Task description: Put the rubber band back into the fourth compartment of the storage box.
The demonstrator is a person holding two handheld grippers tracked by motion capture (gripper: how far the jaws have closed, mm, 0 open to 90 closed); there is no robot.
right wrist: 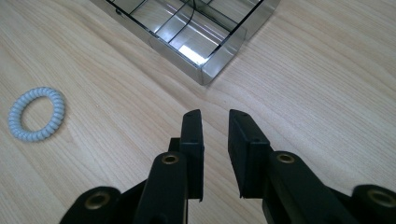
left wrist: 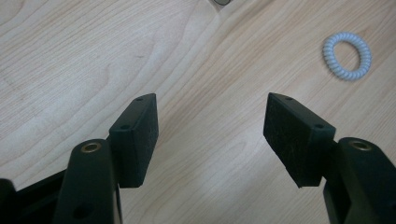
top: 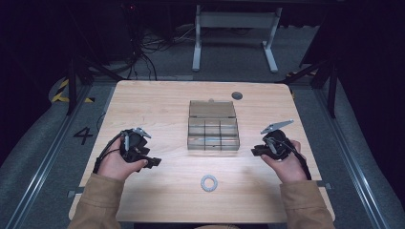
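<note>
A pale blue-grey spiral hair tie (top: 208,183) lies flat on the wooden table (top: 157,105) near its front edge, between my two hands. A clear compartment box (top: 212,147) stands open at the table's middle, lid tilted back. Left of the box, my left gripper (top: 153,162) rests low, jaws wide open and empty (left wrist: 211,100); the hair tie (left wrist: 347,55) lies beyond it to the upper right. To the box's right my right gripper (top: 255,151) points inward, jaws a narrow gap apart with nothing between (right wrist: 215,114). The hair tie (right wrist: 37,114) and the box's corner (right wrist: 205,70) lie ahead.
A small dark round disc (top: 237,95) lies at the back of the table, right of the box lid. A white table frame (top: 234,28) and cables stand on the floor beyond. Bare wood surrounds the hair tie.
</note>
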